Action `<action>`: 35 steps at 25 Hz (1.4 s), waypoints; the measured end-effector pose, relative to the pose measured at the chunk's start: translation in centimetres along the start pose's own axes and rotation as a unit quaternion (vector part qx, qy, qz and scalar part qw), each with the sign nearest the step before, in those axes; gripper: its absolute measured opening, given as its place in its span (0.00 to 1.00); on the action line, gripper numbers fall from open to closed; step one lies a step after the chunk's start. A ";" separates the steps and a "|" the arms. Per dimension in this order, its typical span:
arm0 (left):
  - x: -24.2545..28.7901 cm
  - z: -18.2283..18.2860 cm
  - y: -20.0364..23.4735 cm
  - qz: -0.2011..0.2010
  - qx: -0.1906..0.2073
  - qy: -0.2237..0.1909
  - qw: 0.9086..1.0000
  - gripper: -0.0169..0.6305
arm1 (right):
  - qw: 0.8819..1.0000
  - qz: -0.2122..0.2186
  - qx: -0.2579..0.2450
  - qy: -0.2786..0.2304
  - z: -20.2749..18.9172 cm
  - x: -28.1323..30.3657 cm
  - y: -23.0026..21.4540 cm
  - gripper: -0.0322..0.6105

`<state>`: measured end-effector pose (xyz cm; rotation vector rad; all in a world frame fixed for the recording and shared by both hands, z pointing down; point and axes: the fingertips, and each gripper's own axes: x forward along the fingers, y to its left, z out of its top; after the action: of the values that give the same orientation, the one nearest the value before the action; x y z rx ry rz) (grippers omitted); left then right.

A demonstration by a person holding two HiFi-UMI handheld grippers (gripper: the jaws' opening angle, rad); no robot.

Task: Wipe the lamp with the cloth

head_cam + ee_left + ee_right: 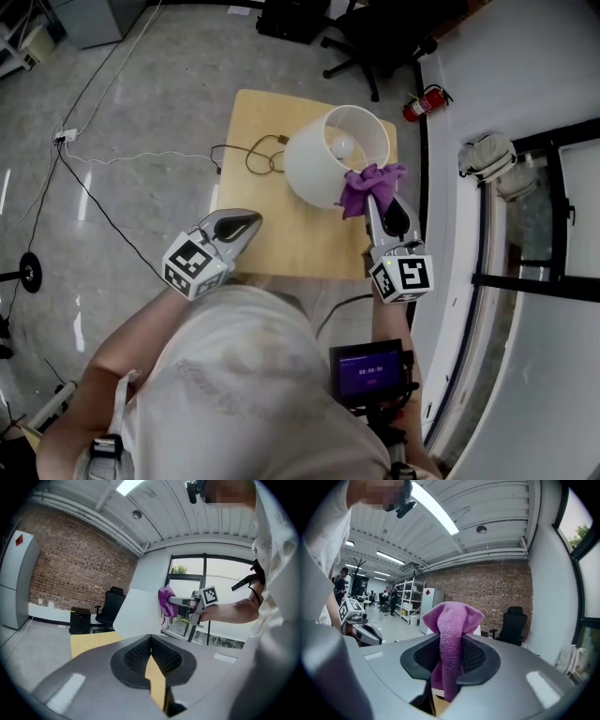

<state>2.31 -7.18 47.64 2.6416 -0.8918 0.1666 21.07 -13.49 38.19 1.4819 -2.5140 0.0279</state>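
Observation:
A lamp with a white shade point(323, 159) stands on a small wooden table point(281, 244); its bulb shows inside the open top. My right gripper point(375, 195) is shut on a purple cloth point(367, 183), which rests against the right rim of the shade. In the right gripper view the cloth point(452, 620) bulges up out of the gripper point(451, 644) and hangs down between its jaws. My left gripper point(246, 223) hovers over the table's left front with its jaws together and nothing in them. From the left gripper view point(151, 641), the shade point(138, 613) and cloth point(165, 601) lie ahead.
The lamp's dark cord point(258, 155) coils on the table behind the shade. A red fire extinguisher point(424, 101) and a black office chair point(375, 42) stand beyond the table. A white wall point(506, 75) runs along the right. Cables point(103, 159) trail over the floor at left.

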 end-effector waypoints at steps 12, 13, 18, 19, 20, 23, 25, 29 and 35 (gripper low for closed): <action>-4.1 -1.1 1.0 0.019 -0.006 0.003 1.000 0.03 | 0.990 -0.032 0.060 0.125 -11.5 1.1 2.2 0.23; -4.3 -1.2 1.1 0.019 -0.005 0.004 1.000 0.03 | 0.987 -0.031 0.067 0.140 -12.7 1.1 2.5 0.23; -5.3 -1.3 1.2 0.018 -0.002 0.000 1.000 0.03 | 0.972 -0.034 0.086 0.218 -17.9 0.5 3.4 0.23; -5.5 -1.2 1.3 0.018 -0.002 -0.002 1.000 0.03 | 0.968 -0.037 0.086 0.231 -18.4 0.2 3.4 0.23; -5.7 -1.2 1.3 0.018 -0.002 -0.003 1.000 0.03 | 0.966 -0.041 0.086 0.238 -18.6 -0.1 3.3 0.23; -6.1 -1.0 1.5 0.018 -0.002 -0.010 1.000 0.03 | 0.972 -0.057 0.076 0.215 -16.0 -1.0 2.6 0.23; -6.3 -0.8 1.6 0.019 -0.005 -0.014 1.000 0.03 | 0.982 -0.064 0.048 0.173 -11.8 -1.4 2.2 0.23; -6.2 -0.7 1.5 0.015 -0.010 -0.023 1.000 0.03 | 0.993 -0.062 -0.052 0.085 -2.2 -1.1 2.7 0.23; -5.9 -0.8 1.6 0.016 -0.015 -0.031 0.999 0.03 | 0.968 -0.050 -0.223 0.099 2.2 2.6 4.6 0.23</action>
<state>-3.37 -4.71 47.52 2.6191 -0.9497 0.0790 15.48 -13.71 37.03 1.3397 -2.1036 -0.3636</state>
